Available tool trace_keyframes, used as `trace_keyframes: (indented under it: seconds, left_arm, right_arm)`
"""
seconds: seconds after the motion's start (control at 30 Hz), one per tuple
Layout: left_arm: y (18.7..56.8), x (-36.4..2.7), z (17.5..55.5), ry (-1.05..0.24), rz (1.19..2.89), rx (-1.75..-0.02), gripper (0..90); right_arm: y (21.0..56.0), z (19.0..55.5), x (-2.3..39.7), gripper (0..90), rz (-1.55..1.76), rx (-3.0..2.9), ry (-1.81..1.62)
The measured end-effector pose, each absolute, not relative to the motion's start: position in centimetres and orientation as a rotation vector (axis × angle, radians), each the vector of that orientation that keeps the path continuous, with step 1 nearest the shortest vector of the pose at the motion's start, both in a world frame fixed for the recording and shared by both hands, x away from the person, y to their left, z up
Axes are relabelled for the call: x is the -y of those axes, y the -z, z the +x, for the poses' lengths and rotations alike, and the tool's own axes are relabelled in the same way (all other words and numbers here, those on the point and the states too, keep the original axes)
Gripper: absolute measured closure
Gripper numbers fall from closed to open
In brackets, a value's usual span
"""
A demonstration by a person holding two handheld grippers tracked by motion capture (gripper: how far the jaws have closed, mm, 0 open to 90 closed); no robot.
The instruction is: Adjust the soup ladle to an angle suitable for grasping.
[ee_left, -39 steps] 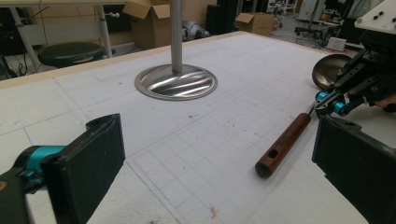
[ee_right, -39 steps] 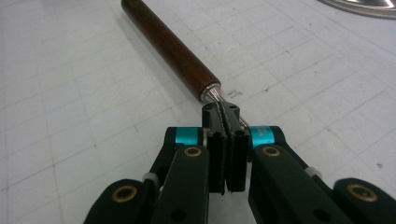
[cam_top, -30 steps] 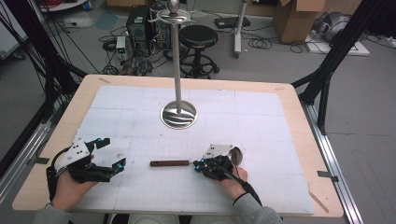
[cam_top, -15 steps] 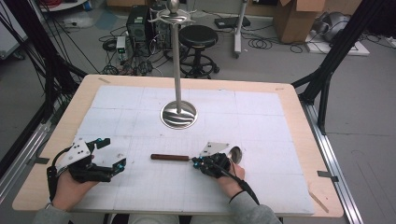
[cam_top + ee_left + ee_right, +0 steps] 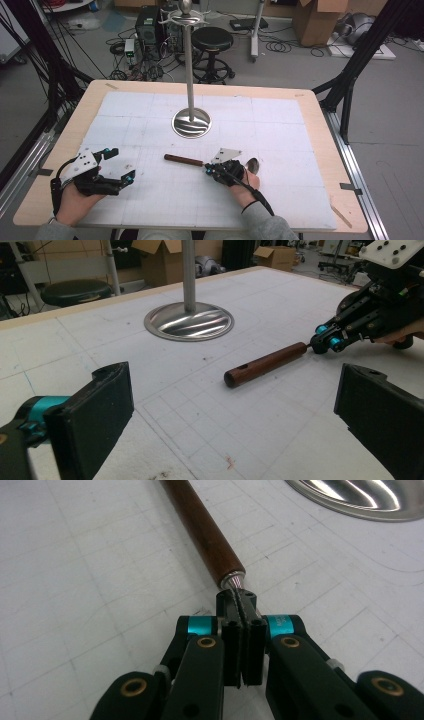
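A spoon with a brown wooden handle (image 5: 182, 160) and a shiny metal bowl (image 5: 253, 165) lies across the white mat in front of the stand. My right gripper (image 5: 208, 170) is shut on the thin metal neck just behind the handle (image 5: 200, 527); in the right gripper view the jaws (image 5: 242, 605) pinch it tight. At the front left my left gripper (image 5: 121, 163) rests open with nothing in it. In the left gripper view its jaws (image 5: 235, 425) stand wide apart, facing the handle (image 5: 265, 363) and the right gripper (image 5: 322, 337).
A tall metal stand with a round base (image 5: 191, 122) and a hooked top (image 5: 186, 17) stands at the middle of the mat (image 5: 280, 130). The wooden table edge (image 5: 320, 105) frames the mat. A stool, boxes and cables lie on the floor beyond.
My right gripper and the spoon have shifted a little away from the person, toward the stand. The left gripper has stayed put.
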State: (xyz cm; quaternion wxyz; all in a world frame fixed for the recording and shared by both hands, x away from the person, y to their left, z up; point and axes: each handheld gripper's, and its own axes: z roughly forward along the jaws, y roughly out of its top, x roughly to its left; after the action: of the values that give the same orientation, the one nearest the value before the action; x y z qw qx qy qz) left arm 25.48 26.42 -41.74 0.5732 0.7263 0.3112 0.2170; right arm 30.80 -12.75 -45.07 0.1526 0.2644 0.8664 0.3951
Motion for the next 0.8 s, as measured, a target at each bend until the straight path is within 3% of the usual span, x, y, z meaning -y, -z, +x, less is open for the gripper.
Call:
trace_keyframes:
  seconds: [0.2, 0.43, 0.67, 0.8]
  left_arm:
    - [41.7, -26.4, 25.5, -0.506, 1.706, -0.725, 3.1]
    - [41.7, -26.4, 25.4, -0.509, 1.7, -0.726, 3.1]
    - [41.8, -26.4, 25.6, -0.515, 1.711, -0.736, 3.1]
    - [41.8, -26.5, 25.5, -0.515, 1.709, -0.741, 3.1]
  right_arm:
    - [44.8, 30.8, 12.9, 89.4, 0.762, -2.509, -1.174]
    - [42.0, 30.6, 13.7, 88.5, 0.722, -2.457, -1.313]
    - [39.6, 31.6, 15.4, 75.7, 0.672, -2.461, -1.414]
    - [38.8, 32.3, 15.9, 56.9, 0.662, -2.511, -1.432]
